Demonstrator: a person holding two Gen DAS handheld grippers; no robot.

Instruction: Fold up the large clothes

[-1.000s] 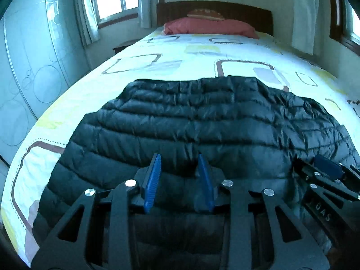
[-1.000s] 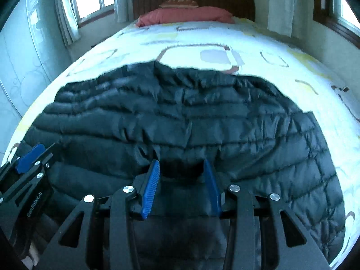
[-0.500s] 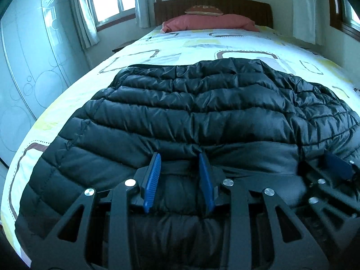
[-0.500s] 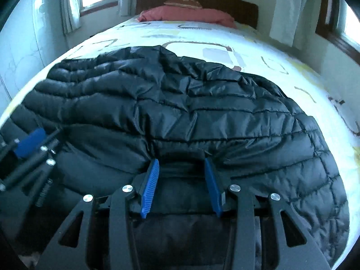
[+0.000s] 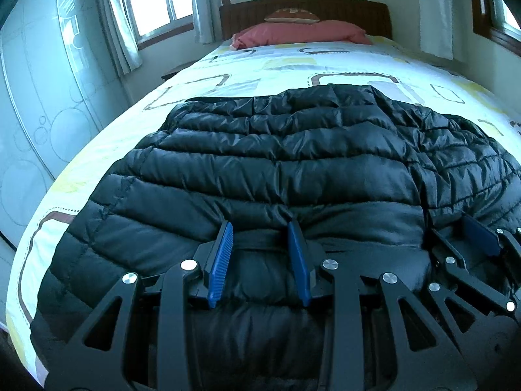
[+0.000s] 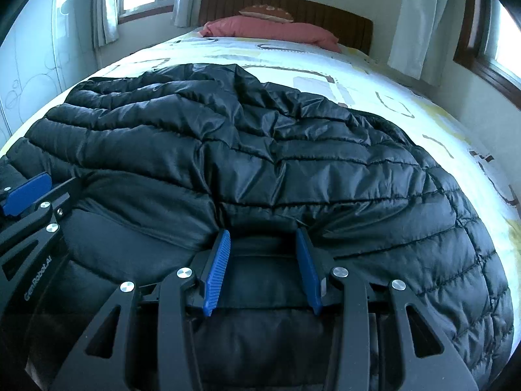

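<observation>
A black quilted puffer jacket (image 5: 276, 163) lies spread on the bed; it also fills the right wrist view (image 6: 293, 150). My left gripper (image 5: 260, 244) has its blue-padded jaws apart with a thick fold of the jacket's near hem bunched between them. My right gripper (image 6: 263, 254) stands the same way on the hem further right. Each gripper shows in the other's view, the right one (image 5: 475, 247) and the left one (image 6: 29, 195). Whether the pads press the fabric is hard to tell.
The bed (image 5: 293, 68) has a white sheet with brown and yellow squares. A pink pillow (image 5: 299, 32) and a dark headboard (image 5: 306, 9) are at the far end. A wardrobe (image 5: 39, 104) stands left, curtained windows (image 6: 420, 22) at the far wall and right.
Both grippers have carried the near hem forward over the jacket. The folded edge has rolled toward the pillow, and the view has dropped lower and closer to the fabric.
</observation>
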